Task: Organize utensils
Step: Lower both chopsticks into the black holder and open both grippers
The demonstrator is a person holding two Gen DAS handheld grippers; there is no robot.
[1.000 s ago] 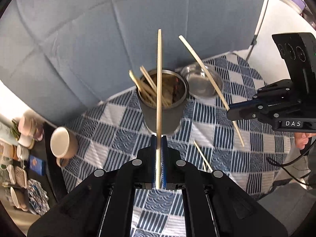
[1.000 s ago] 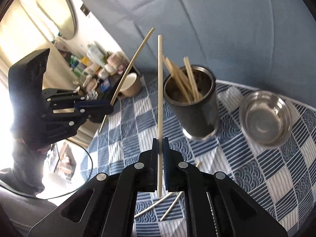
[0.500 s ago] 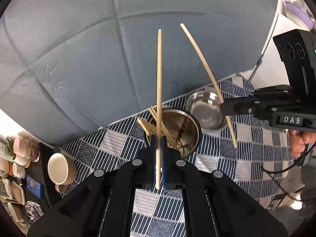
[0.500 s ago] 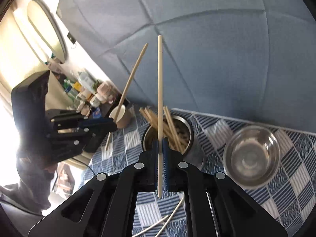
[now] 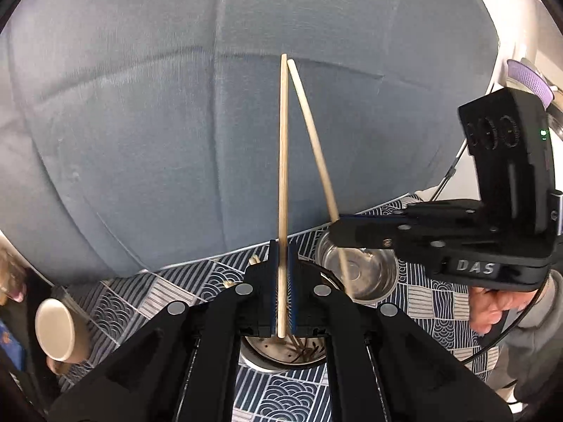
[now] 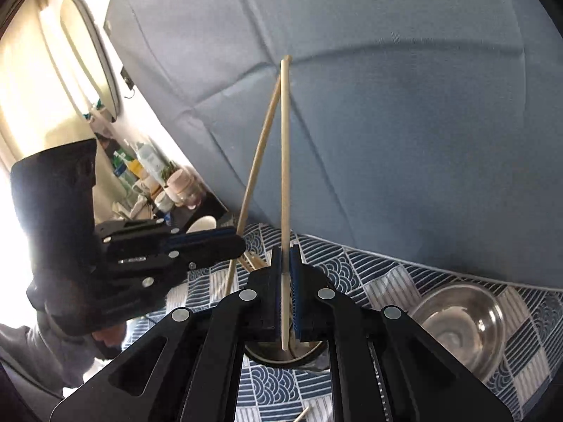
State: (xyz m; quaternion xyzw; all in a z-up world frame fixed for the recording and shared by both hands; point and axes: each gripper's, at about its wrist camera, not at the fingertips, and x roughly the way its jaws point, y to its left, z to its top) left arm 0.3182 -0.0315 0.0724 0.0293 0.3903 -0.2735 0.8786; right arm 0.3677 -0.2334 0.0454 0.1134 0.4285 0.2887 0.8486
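We see the left gripper [image 5: 281, 292] clamped on one chopstick [image 5: 282, 183] and the right gripper [image 6: 285, 292] clamped on another chopstick [image 6: 285, 183], both sticks upright with their top ends nearly meeting. Both grippers are right above the steel holder [image 5: 281, 353], which has more chopsticks in it. The holder stands on the checked cloth [image 6: 369, 270], beside a steel bowl [image 6: 461, 320] and near a cup [image 5: 58, 330].

Pale matt wooden chopsticks [image 5: 282, 183]; shiny round steel bowl [image 5: 366, 274]; blue-patterned woven tablecloth [image 6: 369, 274]; matt black plastic gripper [image 5: 282, 281]; glossy cream ceramic mug [image 5: 58, 330].
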